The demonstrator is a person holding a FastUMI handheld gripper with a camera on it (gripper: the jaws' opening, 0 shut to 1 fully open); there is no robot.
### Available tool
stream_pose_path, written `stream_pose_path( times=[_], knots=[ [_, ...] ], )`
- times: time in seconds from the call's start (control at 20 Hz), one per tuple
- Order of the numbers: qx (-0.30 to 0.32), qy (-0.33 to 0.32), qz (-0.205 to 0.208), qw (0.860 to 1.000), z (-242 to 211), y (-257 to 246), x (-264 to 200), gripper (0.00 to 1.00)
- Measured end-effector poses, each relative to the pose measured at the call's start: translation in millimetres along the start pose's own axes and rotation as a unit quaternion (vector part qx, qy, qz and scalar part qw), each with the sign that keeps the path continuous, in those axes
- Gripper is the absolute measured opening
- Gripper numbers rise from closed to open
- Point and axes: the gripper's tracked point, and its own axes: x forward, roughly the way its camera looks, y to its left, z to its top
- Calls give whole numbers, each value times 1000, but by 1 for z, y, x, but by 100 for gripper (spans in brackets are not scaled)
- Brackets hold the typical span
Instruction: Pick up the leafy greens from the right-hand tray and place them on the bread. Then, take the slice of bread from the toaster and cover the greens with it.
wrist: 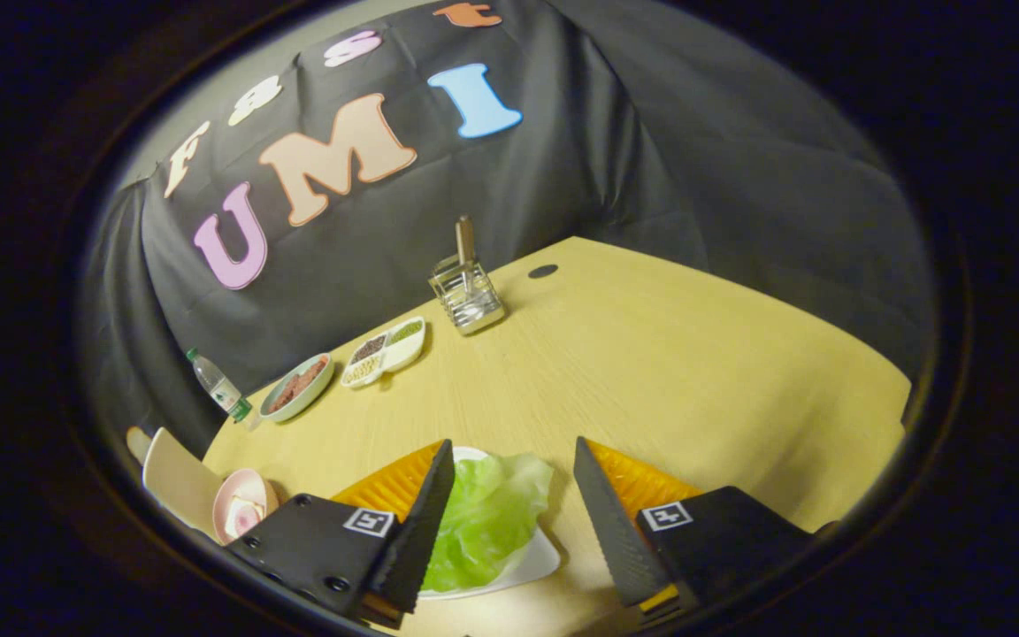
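Gripper view: tongs spread over the greens, no grasp yet

Gripper view looks down along the tongs, whose two dark fingers stand wide apart, released, with nothing pinched between them. The leafy greens lie on a white tray just ahead of and partly between the fingers, closer to the left finger, which overlaps the leaf's edge in the picture; whether it touches the leaf I cannot tell. The right finger stands clear of the tray, over bare worktop. That wide stance makes sense as an approach: the leaf is broad and floppy, so the fingers need room to straddle a fold of it before closing.

Beyond the fingers, well apart from the tray, a wire toaster rack stands near the booth's wall with a slice of bread upright in it (kept standing so it can be plucked by its top edge later, I judge). To its left sit a white divided dish of small fillings and a bowl holding something brownish. A water bottle stands at the worktop's edge. Beside the left finger, a pink bowl and a pale board-like thing show; the bread that is to receive the greens may be there, though I cannot make it out.
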Motion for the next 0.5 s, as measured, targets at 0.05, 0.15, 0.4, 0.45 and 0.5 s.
stream_pose_path(
  times=[0.05, 0.15, 0.4, 0.45, 0.5],
  knots=[
    [6, 3, 5, 1000, -2, 1, 4, 81],
    [9, 18, 7, 1000, -10, -2, 11, 73],
    [28, 28, 12, 999, -9, -4, 15, 51],
    [31, 32, 13, 999, -12, -4, 15, 47],
    [33, 35, 15, 999, -13, -3, 15, 43]
  ],
)
